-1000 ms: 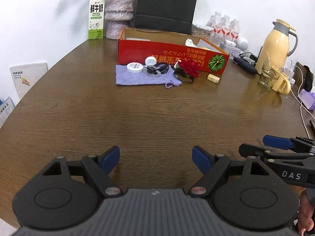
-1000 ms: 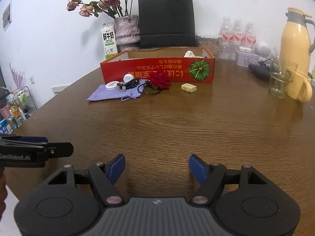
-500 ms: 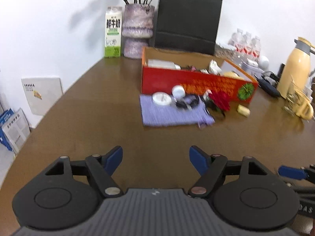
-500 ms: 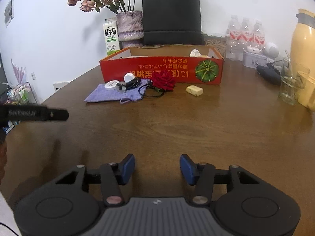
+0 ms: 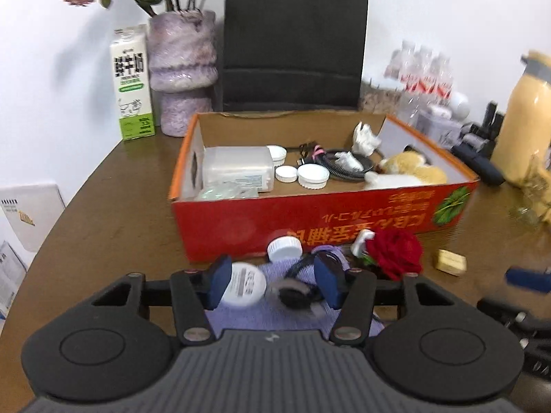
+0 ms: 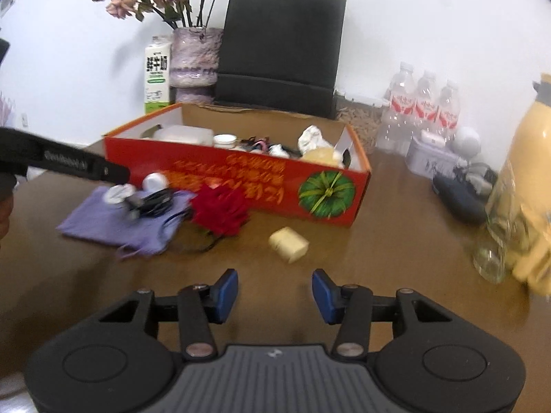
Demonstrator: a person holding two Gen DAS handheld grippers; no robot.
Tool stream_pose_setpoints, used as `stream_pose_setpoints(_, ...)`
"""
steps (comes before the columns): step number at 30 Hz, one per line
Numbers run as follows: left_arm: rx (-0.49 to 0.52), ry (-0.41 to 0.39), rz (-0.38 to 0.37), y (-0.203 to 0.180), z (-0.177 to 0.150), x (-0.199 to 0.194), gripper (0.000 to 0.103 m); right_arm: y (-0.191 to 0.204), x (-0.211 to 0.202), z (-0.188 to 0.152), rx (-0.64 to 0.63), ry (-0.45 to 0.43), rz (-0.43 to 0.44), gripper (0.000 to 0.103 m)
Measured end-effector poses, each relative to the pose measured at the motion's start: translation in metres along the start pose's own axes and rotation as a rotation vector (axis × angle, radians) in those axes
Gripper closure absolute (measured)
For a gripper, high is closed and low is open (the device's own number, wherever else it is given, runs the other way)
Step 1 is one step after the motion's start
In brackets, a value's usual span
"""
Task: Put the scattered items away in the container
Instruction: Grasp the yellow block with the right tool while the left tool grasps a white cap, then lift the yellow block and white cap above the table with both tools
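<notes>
Things are lying in front of the red box (image 5: 310,213) on the brown table (image 6: 378,258): a purple cloth (image 6: 103,220), a round white tin (image 5: 242,284), a white cap (image 5: 285,247), a black cord (image 5: 298,292), a red rose (image 6: 220,210) and a small yellow block (image 6: 288,244). The left gripper (image 5: 272,284) is hanging over the cloth with its blue fingers (image 5: 216,285) wide apart, the tin and cord sitting between them. The right gripper (image 6: 275,296) is hovering over bare table with its fingers apart too, holding nothing, near the yellow block.
</notes>
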State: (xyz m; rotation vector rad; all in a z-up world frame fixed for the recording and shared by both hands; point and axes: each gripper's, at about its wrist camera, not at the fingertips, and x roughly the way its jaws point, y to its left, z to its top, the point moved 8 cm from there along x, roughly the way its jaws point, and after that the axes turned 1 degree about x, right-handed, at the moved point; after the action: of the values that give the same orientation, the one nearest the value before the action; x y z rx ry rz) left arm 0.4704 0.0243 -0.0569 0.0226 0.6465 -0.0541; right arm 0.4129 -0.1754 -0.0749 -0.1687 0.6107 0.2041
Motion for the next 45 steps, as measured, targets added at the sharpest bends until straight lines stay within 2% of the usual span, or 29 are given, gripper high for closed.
stream_pose_setpoints(6, -0.058, 0.044, -0.043, -0.007, 0.002, 0.03, 0.051, -0.008, 0.039, 0.019, -0.046, 0.011, 0.001, 0.06)
stream_pose_setpoints(10, -0.082, 0.042, -0.031, -0.005, 0.003, 0.037, 0.062, -0.008, 0.057, 0.024, -0.052, 0.017, 0.023, 0.06)
stream_pose_setpoints(12, -0.099, 0.045, -0.042, -0.005, 0.003, 0.04, 0.073, -0.009, 0.066, 0.022, -0.038, 0.029, 0.027, 0.06)
stream_pose_setpoints(15, -0.112, 0.045, -0.046, -0.007, 0.004, 0.042, 0.075, -0.009, 0.071, 0.018, -0.016, 0.032, 0.036, 0.06)
stream_pose_setpoints(17, -0.113, 0.041, -0.035, -0.009, 0.003, 0.042, 0.076, -0.008, 0.07, 0.017, -0.016, 0.032, 0.044, 0.067)
stream_pose_setpoints(18, -0.118, 0.04, -0.028, -0.009, 0.003, 0.041, 0.076, -0.008, 0.07, 0.017, -0.011, 0.033, 0.048, 0.074)
stream_pose_setpoints(22, -0.134, -0.03, -0.024, -0.01, 0.007, 0.01, 0.076, -0.006, 0.064, 0.014, -0.012, 0.023, 0.045, 0.078)
stream_pose_setpoints(25, -0.156, -0.079, -0.052, -0.01, 0.005, -0.028, 0.076, -0.008, 0.046, 0.014, 0.03, -0.004, 0.048, 0.079)
stream_pose_setpoints(31, -0.211, -0.129, -0.109, -0.013, -0.01, -0.095, 0.076, -0.011, -0.011, 0.003, 0.14, -0.076, 0.056, 0.079)
stream_pose_setpoints(35, -0.23, -0.158, -0.148, -0.019, -0.024, -0.133, 0.076, -0.014, -0.036, -0.011, 0.155, -0.073, 0.009, 0.078)
stream_pose_setpoints(40, -0.182, -0.155, -0.149, -0.032, -0.054, -0.161, 0.076, -0.012, -0.078, -0.029, 0.171, -0.08, 0.004, 0.079)
stream_pose_setpoints(45, -0.078, -0.136, -0.136, -0.051, -0.091, -0.175, 0.076, 0.002, -0.117, -0.042, 0.143, -0.113, 0.008, 0.078)
